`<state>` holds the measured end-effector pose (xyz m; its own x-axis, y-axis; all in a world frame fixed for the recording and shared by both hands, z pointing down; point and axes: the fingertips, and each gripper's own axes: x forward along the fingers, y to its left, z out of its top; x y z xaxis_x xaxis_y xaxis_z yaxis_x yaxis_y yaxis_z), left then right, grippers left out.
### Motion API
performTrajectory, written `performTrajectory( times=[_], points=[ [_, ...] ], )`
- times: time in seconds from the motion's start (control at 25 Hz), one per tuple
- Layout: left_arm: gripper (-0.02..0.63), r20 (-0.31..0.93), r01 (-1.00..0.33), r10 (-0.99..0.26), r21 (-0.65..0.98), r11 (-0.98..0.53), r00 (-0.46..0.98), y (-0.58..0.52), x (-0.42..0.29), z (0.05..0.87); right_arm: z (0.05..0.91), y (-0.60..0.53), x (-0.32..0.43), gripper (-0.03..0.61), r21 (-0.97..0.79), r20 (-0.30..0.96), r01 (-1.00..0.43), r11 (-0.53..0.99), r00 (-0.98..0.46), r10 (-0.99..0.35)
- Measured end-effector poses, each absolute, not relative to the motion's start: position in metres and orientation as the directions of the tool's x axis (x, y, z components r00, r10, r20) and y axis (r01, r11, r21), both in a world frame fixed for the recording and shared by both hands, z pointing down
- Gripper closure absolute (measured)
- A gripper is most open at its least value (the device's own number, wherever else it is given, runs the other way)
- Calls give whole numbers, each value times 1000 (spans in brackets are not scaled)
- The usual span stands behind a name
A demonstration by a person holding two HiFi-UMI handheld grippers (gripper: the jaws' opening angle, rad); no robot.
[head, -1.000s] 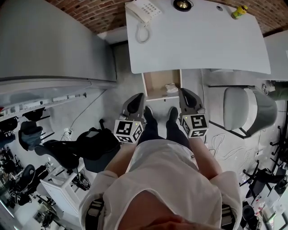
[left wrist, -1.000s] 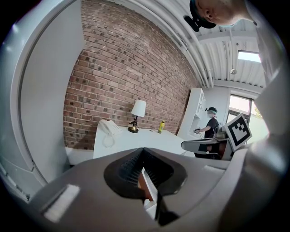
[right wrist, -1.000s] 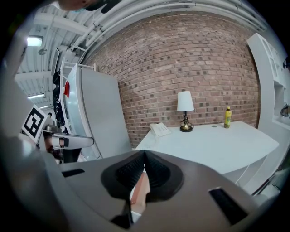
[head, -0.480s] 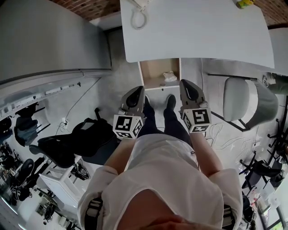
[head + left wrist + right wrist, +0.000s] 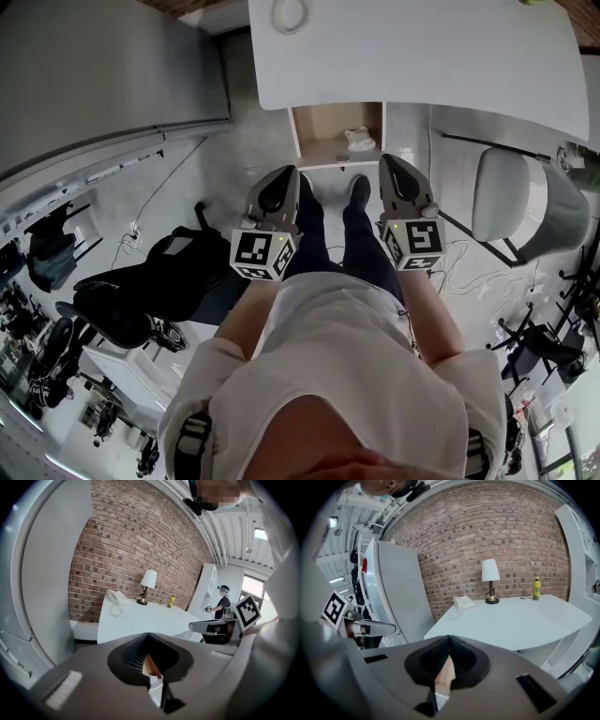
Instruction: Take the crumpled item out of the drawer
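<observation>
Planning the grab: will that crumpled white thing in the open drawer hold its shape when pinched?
Probably soft: the crumpled item shows irregular folds, so it should crush and flop. Likely light, being small in the drawer; unlikely to roll.

White desk (image 5: pixel 412 56), tan drawer (image 5: pixel 319 127), white crumpled item (image 5: pixel 360 139), red-brown brick wall (image 5: pixel 487 531).

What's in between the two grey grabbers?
In the head view, the person's own dark-trousered legs and black shoes stand between the left gripper and the right gripper.
</observation>
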<state>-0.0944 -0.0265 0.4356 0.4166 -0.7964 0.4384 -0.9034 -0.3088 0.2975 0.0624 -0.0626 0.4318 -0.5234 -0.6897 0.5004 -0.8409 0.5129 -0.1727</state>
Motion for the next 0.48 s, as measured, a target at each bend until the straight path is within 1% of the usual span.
performTrajectory(
  times=[0.48],
  points=[
    [604, 469, -894, -767, 318, -316, 438, -30, -86, 476, 471, -68, 66, 572, -187, 521, -856, 482, -503, -690]
  ],
)
